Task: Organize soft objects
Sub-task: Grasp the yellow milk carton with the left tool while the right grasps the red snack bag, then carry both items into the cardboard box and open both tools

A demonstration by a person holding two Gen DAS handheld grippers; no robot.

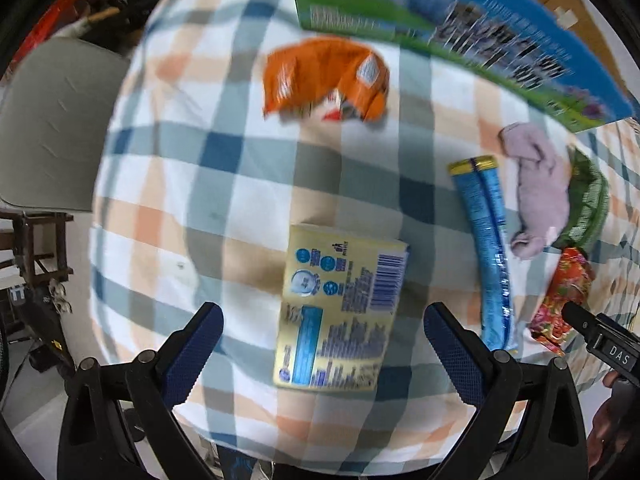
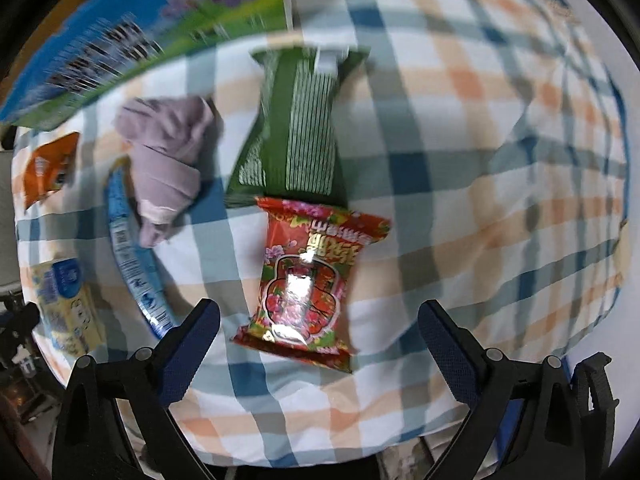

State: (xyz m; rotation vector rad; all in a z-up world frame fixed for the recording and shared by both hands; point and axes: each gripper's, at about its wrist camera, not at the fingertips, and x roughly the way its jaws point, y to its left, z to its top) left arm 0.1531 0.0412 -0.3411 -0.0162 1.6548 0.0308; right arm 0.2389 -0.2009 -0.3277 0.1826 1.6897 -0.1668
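Left wrist view: six soft items (image 1: 339, 306) (one each), left gripper (image 1: 323, 350) and right gripper (image 2: 319, 346) spread, holding nothing.

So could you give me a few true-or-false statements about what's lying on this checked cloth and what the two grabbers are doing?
1. The left gripper is open, with the yellow pack lying between its fingers. True.
2. The right gripper is clamped on the red snack bag. False: it is open, holding nothing.
3. The purple cloth lies beside the green packet. True.
4. The orange bag sits on top of the yellow pack. False: they lie apart.
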